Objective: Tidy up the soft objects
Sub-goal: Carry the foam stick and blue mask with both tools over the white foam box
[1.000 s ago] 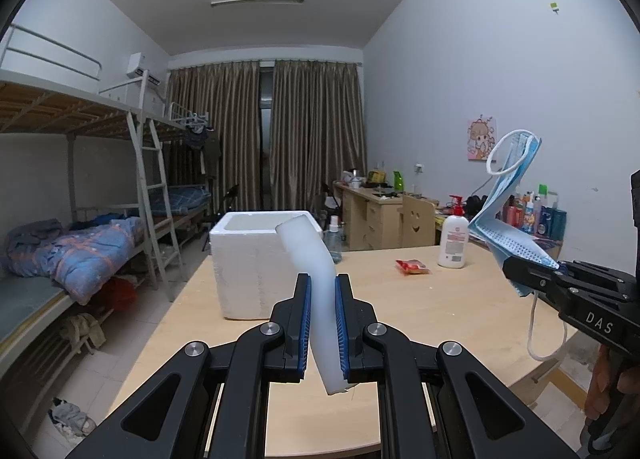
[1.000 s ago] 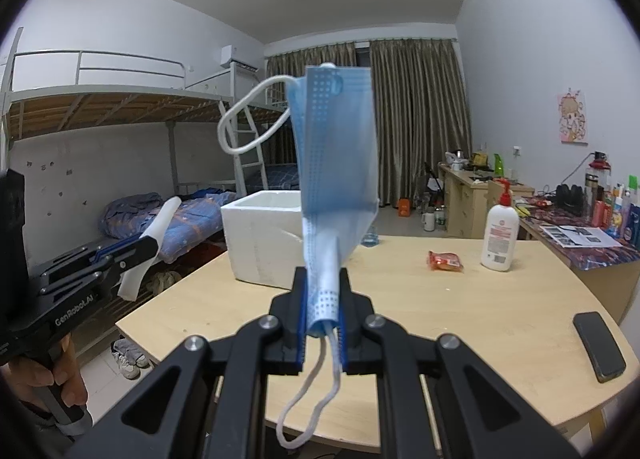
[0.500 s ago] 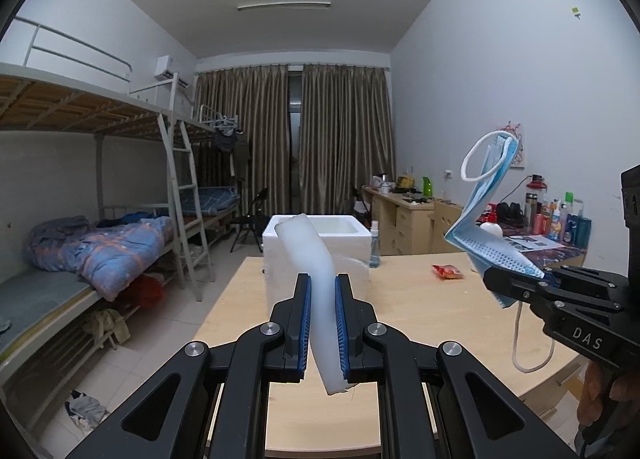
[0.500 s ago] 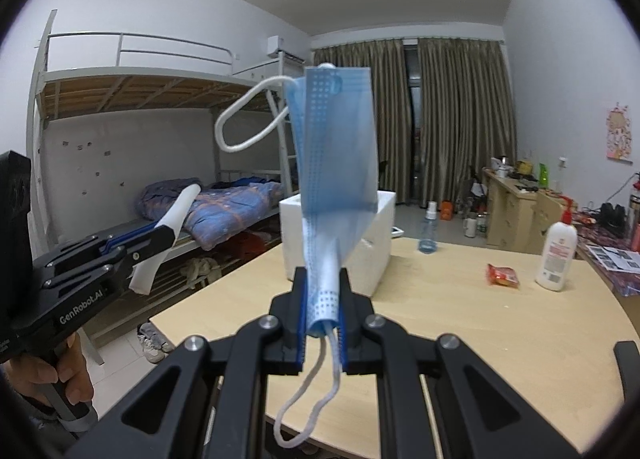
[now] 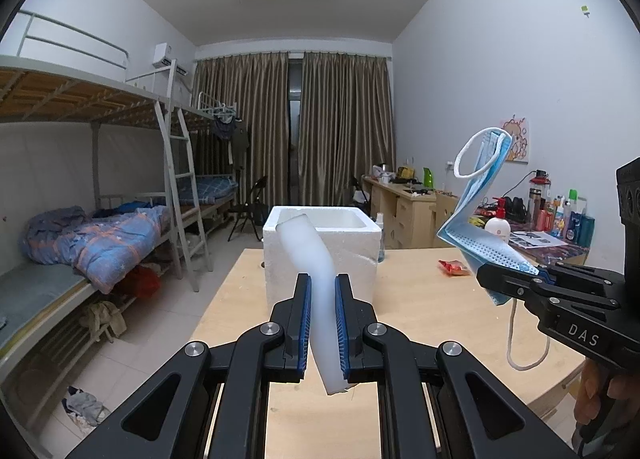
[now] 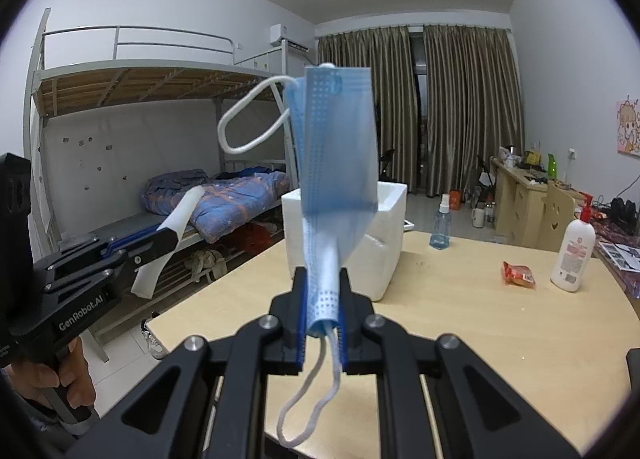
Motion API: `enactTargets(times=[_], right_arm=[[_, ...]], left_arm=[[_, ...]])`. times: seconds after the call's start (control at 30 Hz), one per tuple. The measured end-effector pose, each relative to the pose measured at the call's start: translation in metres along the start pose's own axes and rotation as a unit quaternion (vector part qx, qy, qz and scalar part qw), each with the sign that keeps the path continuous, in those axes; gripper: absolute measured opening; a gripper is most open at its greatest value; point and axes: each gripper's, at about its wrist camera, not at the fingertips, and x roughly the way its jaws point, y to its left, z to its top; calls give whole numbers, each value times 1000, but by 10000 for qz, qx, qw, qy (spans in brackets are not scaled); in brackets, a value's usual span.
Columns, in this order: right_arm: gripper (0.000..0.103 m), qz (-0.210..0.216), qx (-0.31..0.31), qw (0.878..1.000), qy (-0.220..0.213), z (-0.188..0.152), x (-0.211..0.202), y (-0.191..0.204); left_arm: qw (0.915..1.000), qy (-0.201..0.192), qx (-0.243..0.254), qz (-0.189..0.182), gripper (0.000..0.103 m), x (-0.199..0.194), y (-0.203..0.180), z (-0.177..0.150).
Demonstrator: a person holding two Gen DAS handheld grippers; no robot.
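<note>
My left gripper [image 5: 322, 291] is shut on a bent white foam strip [image 5: 310, 255] that sticks up between the blue pads. My right gripper [image 6: 323, 283] is shut on a folded blue face mask [image 6: 336, 147], its ear loops hanging above and below. Each gripper shows in the other's view: the right gripper [image 5: 504, 279] with the mask [image 5: 478, 215] at the right, the left gripper [image 6: 168, 237] with the strip [image 6: 176, 223] at the left. An open white foam box [image 5: 320, 251] stands on the wooden table [image 5: 420, 299], just beyond both grippers; the box [image 6: 384, 227] lies behind the mask.
On the table [image 6: 480, 319] are a red snack packet [image 6: 518, 273], a white pump bottle [image 6: 574, 251] and a small blue spray bottle [image 6: 440, 229]. A bunk bed [image 5: 80, 219] with a ladder stands left. A desk [image 5: 404, 203] with clutter lines the right wall.
Both grippers have swung across the room, so the foam box now sits nearer the centre of each view. The grips on the strip and the mask are unchanged.
</note>
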Motion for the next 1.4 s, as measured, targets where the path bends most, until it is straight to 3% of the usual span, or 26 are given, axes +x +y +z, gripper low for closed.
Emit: enactTargets(times=[0.83, 1.4], right_arm=[[15, 43, 166, 9998, 123, 52, 53, -25], [15, 123, 179, 9987, 464, 87, 118, -42]], left_arm=[[9998, 209, -43, -53, 12, 93, 14, 51], [9987, 501, -134, 1, 12, 180, 30, 79]])
